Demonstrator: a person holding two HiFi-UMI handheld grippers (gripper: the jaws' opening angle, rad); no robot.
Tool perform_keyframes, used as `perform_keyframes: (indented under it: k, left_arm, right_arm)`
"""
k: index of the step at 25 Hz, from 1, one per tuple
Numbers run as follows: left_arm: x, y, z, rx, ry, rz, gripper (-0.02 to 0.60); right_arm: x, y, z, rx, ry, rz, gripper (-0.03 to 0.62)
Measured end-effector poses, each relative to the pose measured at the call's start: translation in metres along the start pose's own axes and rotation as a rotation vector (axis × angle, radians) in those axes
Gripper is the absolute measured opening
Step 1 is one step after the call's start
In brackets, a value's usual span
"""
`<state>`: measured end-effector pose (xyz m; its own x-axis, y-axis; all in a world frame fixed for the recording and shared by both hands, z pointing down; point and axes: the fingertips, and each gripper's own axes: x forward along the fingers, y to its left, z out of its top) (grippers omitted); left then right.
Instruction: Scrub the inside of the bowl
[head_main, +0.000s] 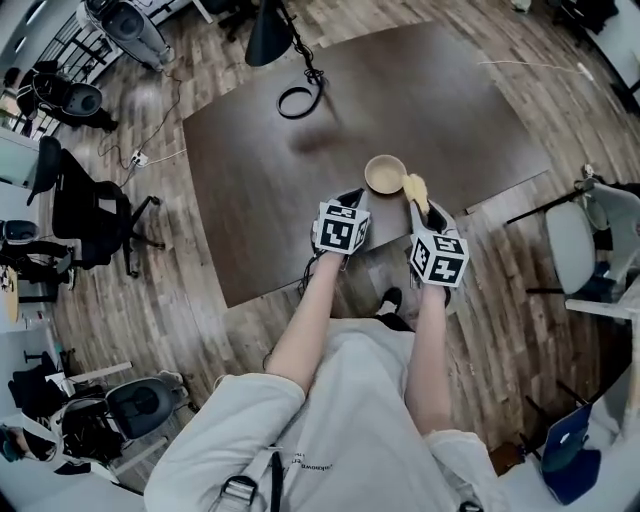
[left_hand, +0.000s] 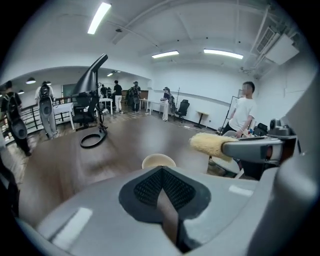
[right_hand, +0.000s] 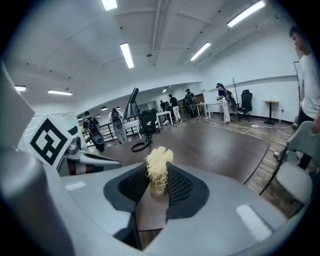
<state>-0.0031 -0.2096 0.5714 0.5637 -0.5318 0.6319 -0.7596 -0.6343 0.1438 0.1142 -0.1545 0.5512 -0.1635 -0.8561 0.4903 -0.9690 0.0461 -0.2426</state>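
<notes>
A small tan bowl (head_main: 384, 173) stands upright on the dark brown table (head_main: 260, 160), near its front edge. My right gripper (head_main: 420, 203) is shut on a pale yellow fibrous scrubber (head_main: 416, 187), whose tip hangs over the bowl's right rim. In the right gripper view the scrubber (right_hand: 158, 167) sticks up from between the closed jaws. My left gripper (head_main: 352, 198) is shut with nothing in it, just left of and nearer than the bowl. In the left gripper view the bowl (left_hand: 158, 160) shows just beyond the jaws, with the scrubber (left_hand: 211, 145) above and to its right.
A black cable loop (head_main: 299, 98) and a black lamp (head_main: 270, 35) sit at the table's far side. Office chairs (head_main: 90, 215) stand on the floor at left, and a grey chair (head_main: 575, 240) at right. A person (left_hand: 243, 112) stands beyond the table.
</notes>
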Motion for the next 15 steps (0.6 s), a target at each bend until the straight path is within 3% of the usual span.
perform_keyframes:
  k: [4,8,15]
  left_arm:
    - [0.022,0.014,-0.009,-0.046,0.034,0.049,0.000]
    - [0.038,0.021,-0.015,0.020,0.073,0.086,0.000]
    - [0.066,0.027,-0.026,-0.089,0.115,0.078,0.002]
  right_arm:
    - [0.005,-0.009,-0.005,-0.040,0.034,0.047,0.121]
    - [0.018,-0.013,-0.017,-0.092,0.085,0.099,0.121]
    - [0.041,-0.021,-0.019,-0.105,0.132,0.161,0.121]
